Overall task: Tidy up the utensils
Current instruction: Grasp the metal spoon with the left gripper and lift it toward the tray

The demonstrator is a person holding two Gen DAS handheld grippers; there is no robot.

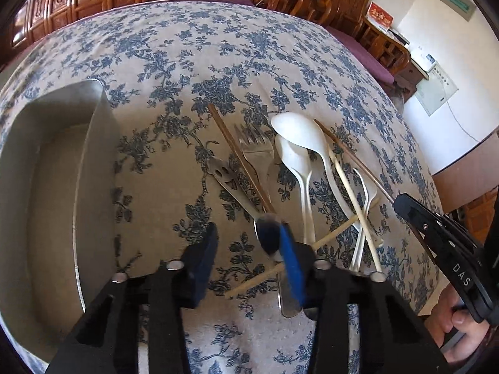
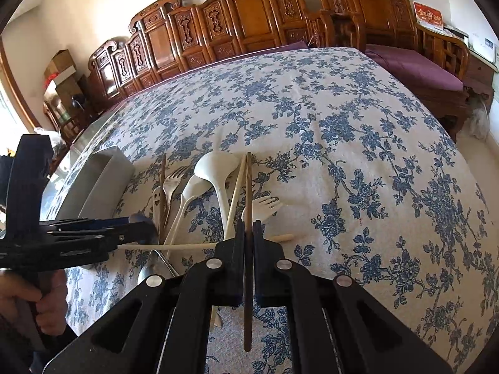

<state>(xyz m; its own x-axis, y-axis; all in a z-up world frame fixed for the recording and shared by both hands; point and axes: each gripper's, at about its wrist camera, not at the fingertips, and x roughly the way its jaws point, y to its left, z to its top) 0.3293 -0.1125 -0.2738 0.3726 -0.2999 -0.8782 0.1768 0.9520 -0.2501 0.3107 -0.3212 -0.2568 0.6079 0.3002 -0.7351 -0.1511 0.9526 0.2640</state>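
Observation:
A pile of utensils lies on the floral tablecloth: a metal fork [image 1: 254, 146], a smiley-handled metal spoon [image 1: 227, 184], two white plastic spoons [image 1: 299, 134], a white plastic fork [image 2: 265, 204], pale chopsticks [image 1: 352, 193] and brown chopsticks [image 1: 240, 159]. My left gripper [image 1: 246, 246] is open above the spoon's bowl [image 1: 269, 233], its right pad by it. My right gripper [image 2: 248, 233] is shut on a brown chopstick [image 2: 248, 193], which points away over the pile. It also shows at the right of the left wrist view [image 1: 402, 204].
A grey metal tray [image 1: 53, 162] stands on the table left of the pile; it shows in the right wrist view [image 2: 103, 177] too. Carved wooden chairs [image 2: 249, 15] and a purple-cushioned bench [image 2: 414, 65] stand beyond the table's far edge.

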